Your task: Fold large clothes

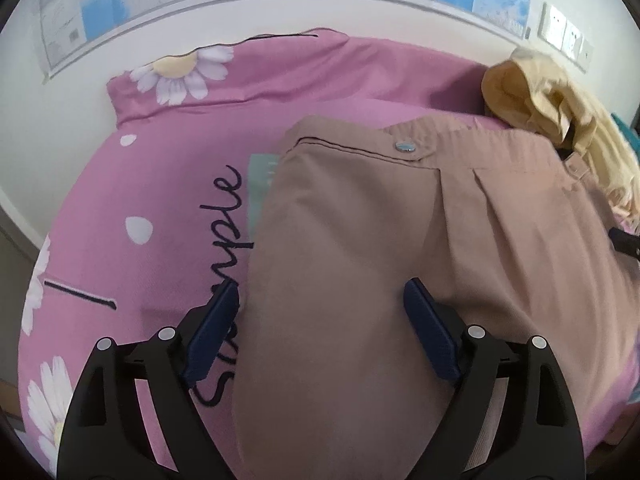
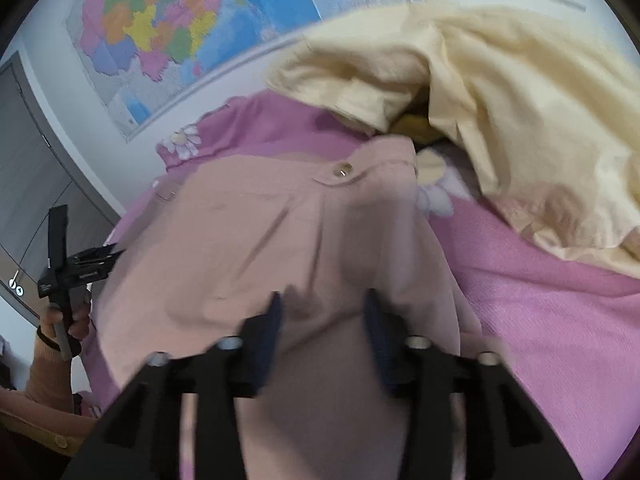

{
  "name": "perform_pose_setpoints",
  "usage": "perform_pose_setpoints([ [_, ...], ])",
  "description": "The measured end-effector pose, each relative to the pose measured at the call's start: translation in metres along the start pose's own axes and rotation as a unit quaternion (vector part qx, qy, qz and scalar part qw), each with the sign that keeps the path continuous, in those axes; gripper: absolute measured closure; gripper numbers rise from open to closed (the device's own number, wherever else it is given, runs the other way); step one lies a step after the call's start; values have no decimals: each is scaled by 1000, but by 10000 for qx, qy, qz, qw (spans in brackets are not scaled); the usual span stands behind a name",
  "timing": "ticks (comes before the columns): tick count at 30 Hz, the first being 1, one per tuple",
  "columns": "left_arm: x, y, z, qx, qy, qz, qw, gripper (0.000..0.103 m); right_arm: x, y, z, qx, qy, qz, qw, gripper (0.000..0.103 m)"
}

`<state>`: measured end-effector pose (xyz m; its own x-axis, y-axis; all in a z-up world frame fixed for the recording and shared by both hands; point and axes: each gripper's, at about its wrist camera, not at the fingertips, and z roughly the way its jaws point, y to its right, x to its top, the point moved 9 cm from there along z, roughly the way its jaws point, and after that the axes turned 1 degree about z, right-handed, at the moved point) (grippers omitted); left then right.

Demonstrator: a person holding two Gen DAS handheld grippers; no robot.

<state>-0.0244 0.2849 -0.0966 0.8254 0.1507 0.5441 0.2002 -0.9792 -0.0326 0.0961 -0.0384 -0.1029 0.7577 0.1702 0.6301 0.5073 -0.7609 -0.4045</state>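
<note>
White wall (image 1: 280,12) with map (image 2: 168,32) (colourful), grey door (image 2: 28,168)

You have a bed covered by a pink sheet (image 1: 320,76) printed with white daisies and dark script. Tan trousers (image 1: 360,240) lie flat on it, waistband toward the wall. A crumpled yellow garment (image 2: 520,120) sits beside them.

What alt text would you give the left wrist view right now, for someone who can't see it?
Tan-pink trousers lie flat on a pink daisy-print bedsheet, waistband and silver button toward the wall. The left gripper stands open over them, one blue pad off the left edge, one over the cloth. A yellow garment is heaped at the upper right.
</note>
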Motion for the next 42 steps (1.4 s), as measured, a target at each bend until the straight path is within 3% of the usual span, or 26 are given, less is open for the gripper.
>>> perform_pose_setpoints([
  [4, -5, -4, -17, -122, 149, 9, 9998, 20, -6, -19, -22, 121, 153, -246, 9995, 54],
  [8, -18, -9, -21, -159, 107, 16, 9998, 19, -29, -20, -21, 186, -69, -289, 9994, 57],
  [12, -26, -17, -2, -427, -114, -326, 9985, 17, -42, 12, 1, 111, -198, 330, 9992, 95],
  [14, -26, -18, -3, -370, -80, -348, 9987, 17, -41, 20, 1, 325, -172, 763, 9964, 95],
  [16, -26, -18, -11, -349, -39, -389, 9986, 17, -41, 17, -7, 360, -159, 817, 9959, 84],
  [18, -29, -21, -21, -389, 14, -432, 9983, 18, -43, 6, -26, 529, -51, 815, 9953, 51],
  [21, -34, -29, -41, -500, 160, -484, 9974, 18, -51, -1, -57, 635, 103, 891, 9939, 41],
  [24, -44, -33, -55, -851, 189, -646, 9941, 19, -73, 4, -76, 835, -53, 1294, 9881, 28],
  [27, -56, -31, -59, -1242, 90, -899, 9881, 20, -100, 9, -79, 849, -291, 1602, 9830, 27],
  [31, -68, -22, -58, -1362, 3, -918, 9864, 20, -115, 12, -71, 963, -349, 1940, 9756, 26],
  [35, -81, -10, -60, -1645, -96, -947, 9818, 20, -105, 4, -58, 1048, -153, 2004, 9740, 15],
  [40, -94, 8, -60, -1778, -201, -833, 9803, 18, -91, -5, -42, 1038, 21, 1970, 9749, 14],
  [42, -93, 17, -59, -2010, -248, -838, 9757, 14, -83, -4, -37, 978, 167, 2043, 9739, 14],
])
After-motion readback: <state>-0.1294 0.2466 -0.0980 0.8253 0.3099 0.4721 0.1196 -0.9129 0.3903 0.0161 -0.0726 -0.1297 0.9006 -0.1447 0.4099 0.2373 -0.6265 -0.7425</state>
